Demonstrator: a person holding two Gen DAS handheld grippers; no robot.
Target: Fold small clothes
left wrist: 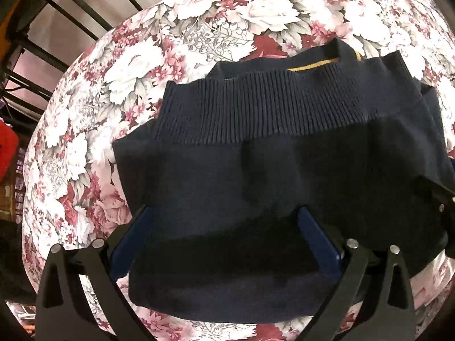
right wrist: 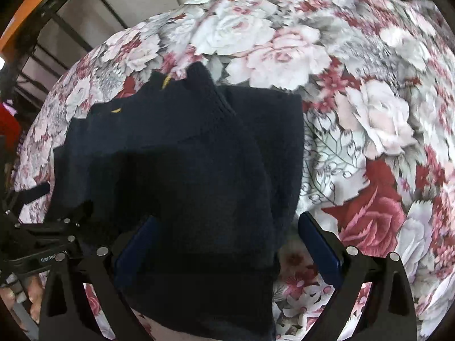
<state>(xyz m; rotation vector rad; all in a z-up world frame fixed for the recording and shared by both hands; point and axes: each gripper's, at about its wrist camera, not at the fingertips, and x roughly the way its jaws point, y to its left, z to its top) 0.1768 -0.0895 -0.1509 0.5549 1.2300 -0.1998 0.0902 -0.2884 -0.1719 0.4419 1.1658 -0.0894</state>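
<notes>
Both wide and holding nothing, left tool [left wrist: 224, 238] centred over the folded sweater [left wrist: 284, 170], right tool [right wrist: 227, 241] over its right edge, long axis crosswise.

Navy knit sweater, partly folded on the floral cloth

The dark navy sweater [left wrist: 256, 170] lies mostly flat on the flower-printed cloth [left wrist: 85, 142], its wide ribbed band [left wrist: 256, 108] turned over on top of the body. A thin yellow trim [left wrist: 312, 65] shows inside the neckline at the far edge. In the right wrist view the sweater [right wrist: 184, 170] looks layered, with a knit fold lying across its top.
</notes>
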